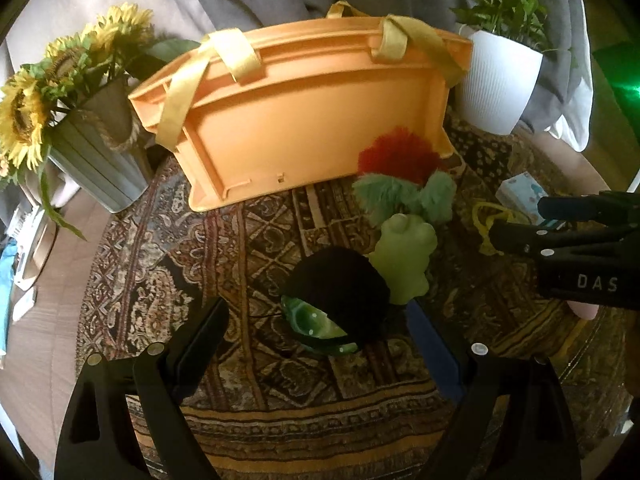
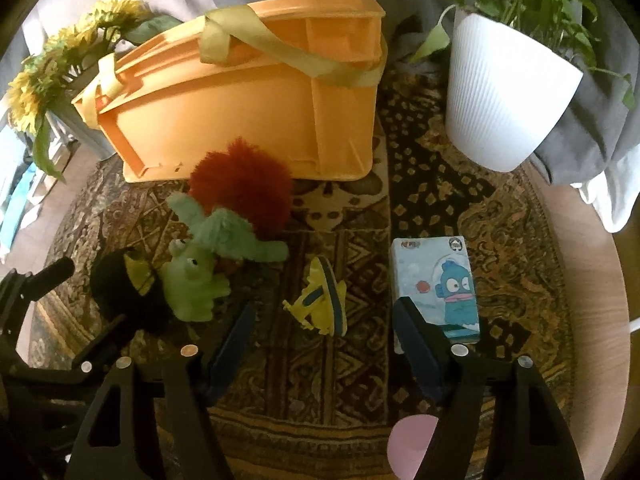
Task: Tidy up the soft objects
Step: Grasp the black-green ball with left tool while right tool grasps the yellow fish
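I count four soft toys on the patterned rug (image 2: 352, 216): one black plush (image 1: 340, 286) with a green patch, one pale green frog (image 1: 404, 258), one red and green fuzzy toy (image 2: 236, 204), and one small yellow toy (image 2: 322, 300) with blue stripes. There is one orange bin (image 1: 296, 120) with yellow fabric straps, standing at the back of the rug. Beside it stand one white pot (image 2: 508, 96) with a green plant and one grey pot (image 1: 96, 148) of sunflowers. One picture box (image 2: 444, 284) with a blue cartoon fish lies on the rug to the right.

My left gripper (image 1: 316, 328) is spread wide, holding nothing, with the black plush lying between its fingertips. The frog touches the black plush, and the red and green toy lies just behind the frog, against the bin's front wall.

My right gripper (image 2: 324, 320) is also spread wide and holds nothing; the yellow toy lies between its fingertips, and the right finger overlaps the box's near corner.

Only the right wrist camera shows the yellow toy and box plainly; in the left one the toy seems only a yellow tangle, half hidden. The left wrist camera alone shows the plush's green patch clearly.
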The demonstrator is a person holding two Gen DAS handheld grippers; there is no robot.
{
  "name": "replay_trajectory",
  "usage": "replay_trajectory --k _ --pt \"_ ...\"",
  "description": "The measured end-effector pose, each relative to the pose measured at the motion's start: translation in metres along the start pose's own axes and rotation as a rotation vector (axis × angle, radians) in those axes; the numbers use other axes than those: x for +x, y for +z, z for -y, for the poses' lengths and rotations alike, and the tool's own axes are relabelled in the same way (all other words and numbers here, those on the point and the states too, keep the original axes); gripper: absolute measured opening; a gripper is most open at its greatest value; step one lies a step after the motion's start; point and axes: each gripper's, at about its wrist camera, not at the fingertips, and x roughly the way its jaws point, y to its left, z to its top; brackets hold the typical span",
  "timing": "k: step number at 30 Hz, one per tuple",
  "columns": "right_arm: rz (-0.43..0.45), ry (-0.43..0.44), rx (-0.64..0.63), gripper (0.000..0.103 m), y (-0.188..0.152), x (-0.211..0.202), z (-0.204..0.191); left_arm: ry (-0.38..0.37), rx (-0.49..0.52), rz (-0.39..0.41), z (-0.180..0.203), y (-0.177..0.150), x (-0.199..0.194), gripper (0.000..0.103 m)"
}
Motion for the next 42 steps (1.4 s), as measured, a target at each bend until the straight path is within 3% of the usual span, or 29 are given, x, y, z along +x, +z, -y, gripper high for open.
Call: replay_trajectory --k 9,17,19,29,42 --pt "-0.031 0.027 0.021 0.058 0.001 0.017 0.004 -0.017 -0.004 -0.022 -0.001 0.001 0.015 0.088" --pt "-0.044 0.053 0.036 0.043 0.000 0.024 0.005 -0.054 -0.017 -0.040 0.000 0.001 0.024 0.065" --pt "-0.043 0.056 0.037 0.036 0.000 0.024 0.006 -0.067 -0.017 -0.039 0.000 0.001 0.024 0.064" --pt "-0.021 0.060 0.023 0.034 -0.004 0.016 0.002 -0.068 -0.031 -0.028 0.000 -0.001 0.017 0.063" --pt "0.062 0.080 -0.001 0.034 -0.001 -0.023 -0.009 -0.051 -0.073 0.059 -0.007 0.003 -0.019 0.063"
